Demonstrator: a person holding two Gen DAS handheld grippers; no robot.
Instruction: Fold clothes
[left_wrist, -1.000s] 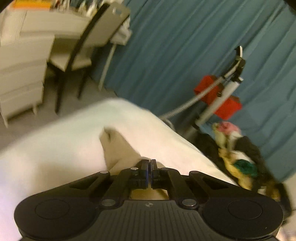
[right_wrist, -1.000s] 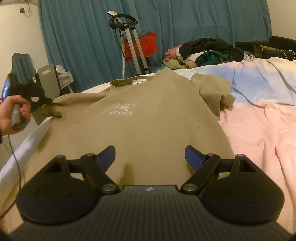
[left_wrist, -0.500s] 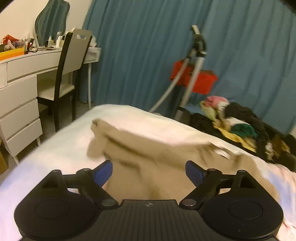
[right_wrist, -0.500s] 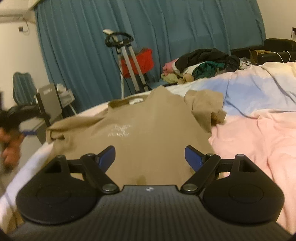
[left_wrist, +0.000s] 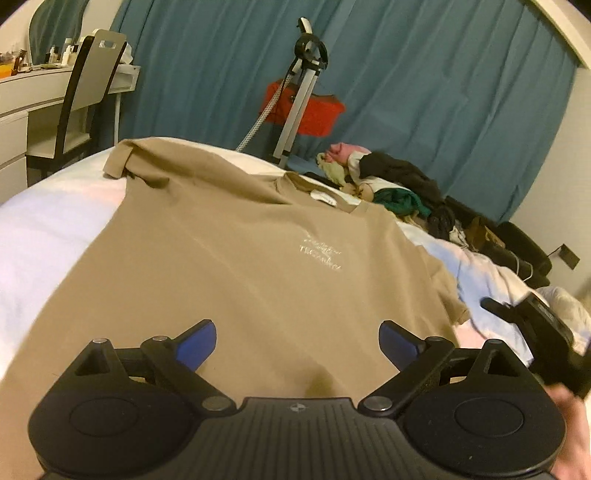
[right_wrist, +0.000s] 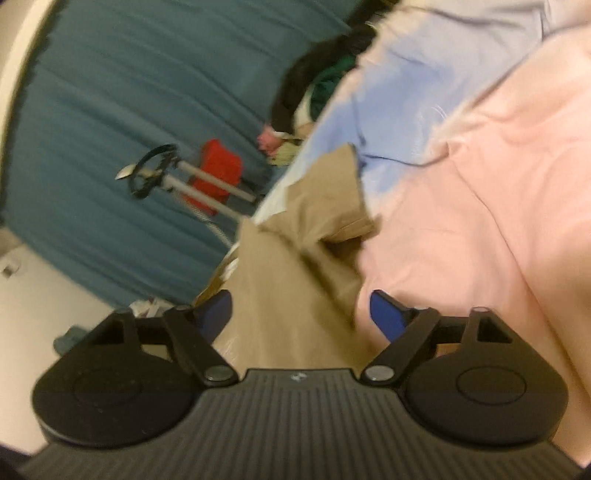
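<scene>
A tan T-shirt (left_wrist: 236, 251) with a small white chest logo lies spread face up on the bed, collar toward the curtain. My left gripper (left_wrist: 297, 341) is open and empty above the shirt's lower hem. My right gripper (right_wrist: 301, 314) is open and empty, tilted, over the shirt's right side (right_wrist: 291, 280) near its sleeve (right_wrist: 332, 206). The right gripper also shows at the right edge of the left wrist view (left_wrist: 535, 328).
The bed has a white sheet (left_wrist: 44, 229) on the left and a pink and blue duvet (right_wrist: 480, 184) on the right. A pile of clothes (left_wrist: 388, 181) lies at the bed's far end. A garment steamer (left_wrist: 299, 96), teal curtain, chair (left_wrist: 85, 96) and desk stand beyond.
My left gripper let go of the left sleeve, opened, and swung over the shirt's lower hem. My right gripper stayed open and rolled and moved toward the shirt's right side.
</scene>
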